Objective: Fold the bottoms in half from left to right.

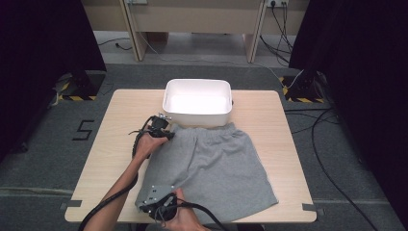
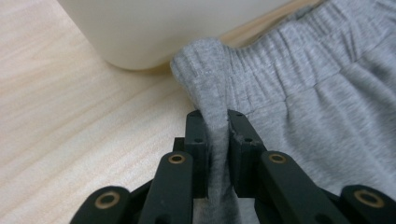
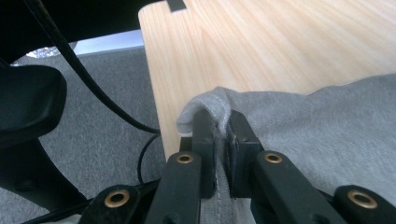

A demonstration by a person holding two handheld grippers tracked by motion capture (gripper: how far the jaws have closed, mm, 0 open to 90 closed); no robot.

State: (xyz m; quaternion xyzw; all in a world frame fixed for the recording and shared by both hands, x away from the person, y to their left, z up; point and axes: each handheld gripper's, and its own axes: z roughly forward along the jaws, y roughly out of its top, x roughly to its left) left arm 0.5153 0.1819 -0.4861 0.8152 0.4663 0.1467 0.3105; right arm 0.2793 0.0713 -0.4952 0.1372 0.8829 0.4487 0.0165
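At the near edge of the wooden table, toward its near-left corner, the right gripper has its 2 black jaws clamped on the hem corner of the grey shorts. In the right gripper view the pinched fabric bunches into a small fold just above the jaw tips, right at the table's edge, with grey carpet below. The shorts lie spread flat across the middle of the surface, the waistband toward the far edge and the leg hems toward the near edge. Farther in, the left gripper is clamped on the left end of the elastic waistband, a ridge of cloth squeezed between its jaws. Just beyond it, the white tub stands at the middle of the far edge; the waistband appears to touch its near wall, though the contact is hard to judge.
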